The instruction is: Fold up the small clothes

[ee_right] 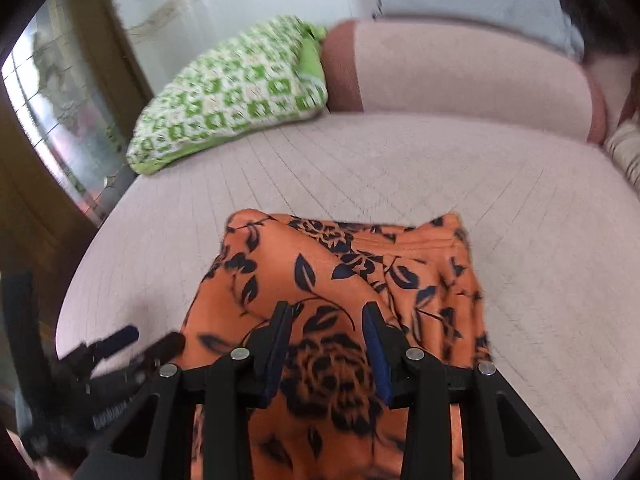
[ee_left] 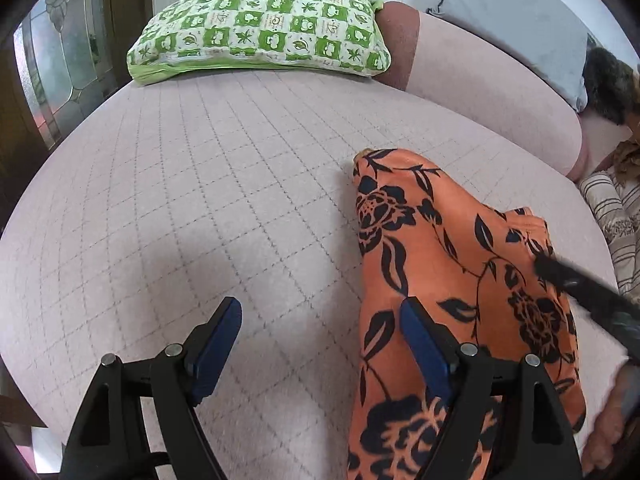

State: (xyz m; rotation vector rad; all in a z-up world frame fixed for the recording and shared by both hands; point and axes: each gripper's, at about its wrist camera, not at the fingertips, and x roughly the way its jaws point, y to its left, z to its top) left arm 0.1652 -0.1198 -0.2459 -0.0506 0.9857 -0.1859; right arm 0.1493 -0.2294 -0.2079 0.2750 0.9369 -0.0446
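An orange garment with a black flower print (ee_left: 460, 280) lies bunched on the pink quilted bed (ee_left: 200, 200). My left gripper (ee_left: 320, 312) is open and empty; its right finger rests at the garment's left edge, its left finger over bare bed. In the right wrist view the garment (ee_right: 340, 280) lies right in front of my right gripper (ee_right: 328, 312), which is open above the cloth with nothing between the blue pads. The right gripper's tip shows in the left wrist view (ee_left: 560, 272) over the garment. The left gripper shows blurred at the lower left (ee_right: 148, 344).
A green and white patterned pillow (ee_left: 264, 24) lies at the head of the bed. A pink bolster (ee_left: 480, 80) and a grey cushion (ee_left: 520, 8) lie at the back right. Striped cloth (ee_left: 616, 216) lies at the right. A glass-panelled wooden door (ee_left: 52, 60) stands left.
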